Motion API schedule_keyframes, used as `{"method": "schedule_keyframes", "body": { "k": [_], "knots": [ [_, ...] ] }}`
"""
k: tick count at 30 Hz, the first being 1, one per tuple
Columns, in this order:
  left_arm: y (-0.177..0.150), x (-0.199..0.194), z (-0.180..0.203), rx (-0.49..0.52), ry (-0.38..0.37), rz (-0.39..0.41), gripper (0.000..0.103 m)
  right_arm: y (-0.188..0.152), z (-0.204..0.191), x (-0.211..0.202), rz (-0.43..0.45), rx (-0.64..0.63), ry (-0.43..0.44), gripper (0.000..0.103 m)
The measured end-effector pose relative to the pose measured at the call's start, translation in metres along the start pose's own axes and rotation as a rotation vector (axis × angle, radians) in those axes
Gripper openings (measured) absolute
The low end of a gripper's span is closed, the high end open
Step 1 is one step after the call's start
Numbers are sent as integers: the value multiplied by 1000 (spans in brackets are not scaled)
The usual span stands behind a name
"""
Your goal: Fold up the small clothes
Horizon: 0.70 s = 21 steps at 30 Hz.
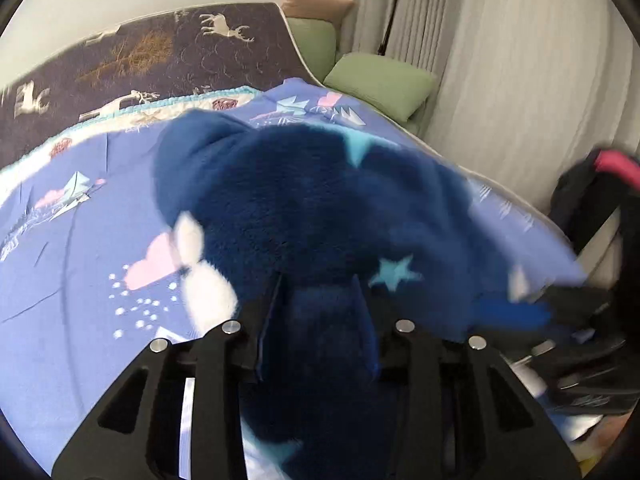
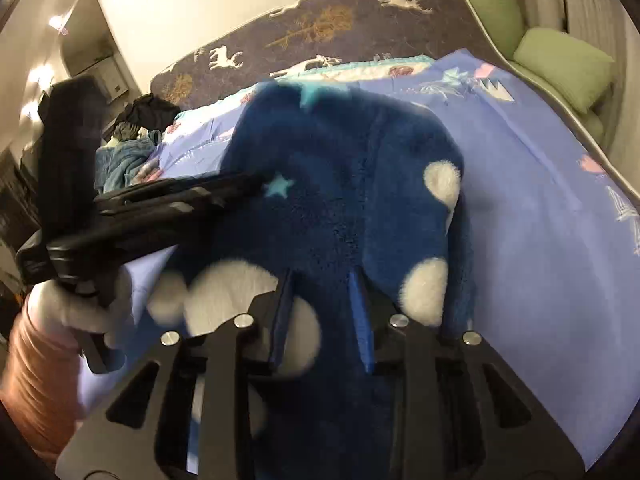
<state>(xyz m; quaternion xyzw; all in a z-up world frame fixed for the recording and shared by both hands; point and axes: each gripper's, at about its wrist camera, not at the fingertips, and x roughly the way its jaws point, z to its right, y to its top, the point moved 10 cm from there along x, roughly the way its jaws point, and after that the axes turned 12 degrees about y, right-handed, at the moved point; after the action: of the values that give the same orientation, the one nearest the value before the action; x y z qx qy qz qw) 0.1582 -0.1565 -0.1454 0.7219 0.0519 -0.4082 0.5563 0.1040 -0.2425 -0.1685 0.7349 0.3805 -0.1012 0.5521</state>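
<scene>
A dark blue fleece garment (image 1: 304,208) with pale stars and white spots is lifted over a lilac bedsheet (image 1: 68,280). My left gripper (image 1: 318,280) is shut on a bunch of its fabric, which fills the gap between the fingers. My right gripper (image 2: 322,276) is likewise shut on the same garment (image 2: 340,168). The left gripper (image 2: 240,180) reaches in from the left in the right wrist view, and the right gripper (image 1: 516,312) shows at the right edge of the left wrist view. Both frames are motion blurred.
The sheet lies on a dark mattress with deer print (image 1: 132,52). Green cushions (image 1: 380,80) and a tan pillow sit by white curtains at the far right. A heap of other clothes (image 2: 128,140) lies at the bed's left side.
</scene>
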Motion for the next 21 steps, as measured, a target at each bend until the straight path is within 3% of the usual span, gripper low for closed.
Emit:
{"method": "schedule_keyframes", "body": {
  "k": [4,7,13,14,16,17,18,21],
  "knots": [
    [3,-9,5,27,11,8,37,-2,-3,-3,-16,-14,-22,28],
    [16,-20,-4,-32,-78,28,37,2,-5,-11,-56,-28,-14,28],
    [74,-25,-33,-133,-150,132,37,65,-23,-30,17,-151,-84,38],
    [80,-19,-32,-142,-173,124,37,72,-22,-23,14,-139,-69,38],
    [74,17,-31,-119,-142,35,37,77,-11,4,-30,-85,-35,37],
    [61,42,-30,-85,-105,-35,30,70,7,28,-93,-52,-66,36],
    [47,66,-28,-48,-82,-70,29,55,27,55,-167,-11,-81,37],
    [43,68,-27,-53,-96,-20,29,45,47,69,-165,99,-3,37]
  ]
}}
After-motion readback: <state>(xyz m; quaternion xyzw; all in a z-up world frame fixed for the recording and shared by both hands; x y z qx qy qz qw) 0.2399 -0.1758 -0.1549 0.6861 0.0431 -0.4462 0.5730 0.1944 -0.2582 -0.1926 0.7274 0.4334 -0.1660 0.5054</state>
